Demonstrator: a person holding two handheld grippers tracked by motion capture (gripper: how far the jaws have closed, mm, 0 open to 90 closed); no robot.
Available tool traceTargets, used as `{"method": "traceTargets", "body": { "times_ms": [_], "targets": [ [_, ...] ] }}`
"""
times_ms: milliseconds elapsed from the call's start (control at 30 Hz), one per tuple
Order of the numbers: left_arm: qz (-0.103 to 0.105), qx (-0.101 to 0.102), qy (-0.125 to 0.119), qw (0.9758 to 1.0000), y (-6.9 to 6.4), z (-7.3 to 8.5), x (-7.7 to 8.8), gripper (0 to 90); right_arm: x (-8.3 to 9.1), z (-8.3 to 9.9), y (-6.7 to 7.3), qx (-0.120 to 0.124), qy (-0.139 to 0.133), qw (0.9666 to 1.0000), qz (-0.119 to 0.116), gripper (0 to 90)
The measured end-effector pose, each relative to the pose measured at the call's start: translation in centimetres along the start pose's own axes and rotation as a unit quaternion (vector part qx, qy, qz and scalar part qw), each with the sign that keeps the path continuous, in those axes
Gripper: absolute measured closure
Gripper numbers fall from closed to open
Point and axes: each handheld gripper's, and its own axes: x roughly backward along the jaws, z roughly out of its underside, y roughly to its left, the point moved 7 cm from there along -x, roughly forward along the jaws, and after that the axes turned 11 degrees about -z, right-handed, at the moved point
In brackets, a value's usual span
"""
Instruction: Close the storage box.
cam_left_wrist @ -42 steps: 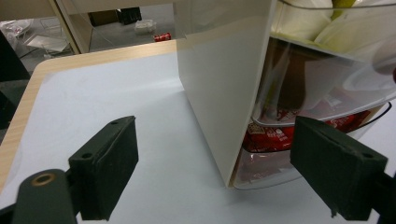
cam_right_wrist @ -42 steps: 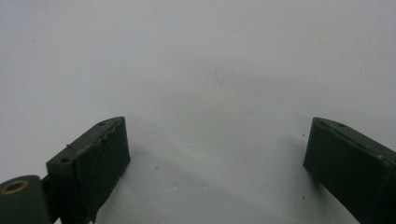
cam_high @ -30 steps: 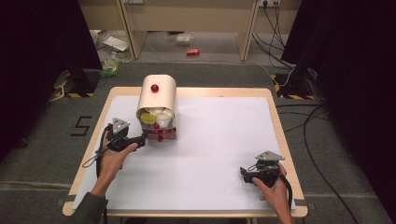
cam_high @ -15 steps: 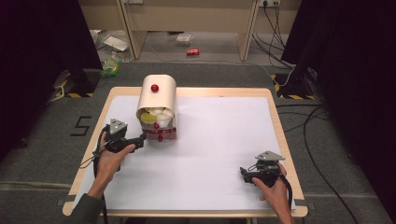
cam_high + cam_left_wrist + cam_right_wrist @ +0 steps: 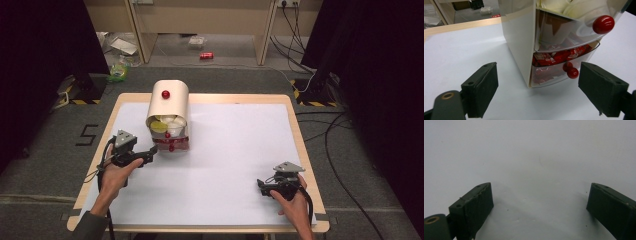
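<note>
Now the left tongs [image 5: 150, 156] stand just beside the small drawer cabinet [image 5: 167, 117], with nothing in them.

The left tongs have just been opening wider; they are now spread apart and nothing is between them, while compared with a second ago the cabinet and its drawers look unchanged. I judge this means they are preparing to take a drawer knob, not holding one yet. In the left gripper view, the lower drawer [image 5: 554, 71], with red packets inside, lies ahead between the 2 jaws, and its red knob [image 5: 572, 72] is nearer to the right jaw, not touching. The cabinet stands on the white surface [image 5: 235, 145], left of the middle. The right tongs [image 5: 264, 186] rest open and empty, well apart near the right front corner.
</note>
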Motion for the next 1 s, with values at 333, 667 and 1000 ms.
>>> {"method": "traceTargets", "body": {
  "times_ms": [333, 667, 1000],
  "targets": [
    [0.009, -0.002, -0.003, 1.0000, -0.2, 0.5, 0.7, 15.7, 0.0, 0.0, 0.0, 0.000, 0.000, 1.0000, 0.000, 6.9],
    [0.004, -0.007, -0.008, 0.9999, 0.2, 1.1, 1.5, 15.6, 0.0, 0.0, 0.0, 0.000, 0.000, 1.0000, 0.000, 6.9],
    [0.007, -0.016, -0.014, 0.9997, 0.4, 1.8, 2.1, 15.3, 0.0, 0.0, 0.0, 0.000, 0.000, 1.0000, 0.000, 6.9]
  ]
}}
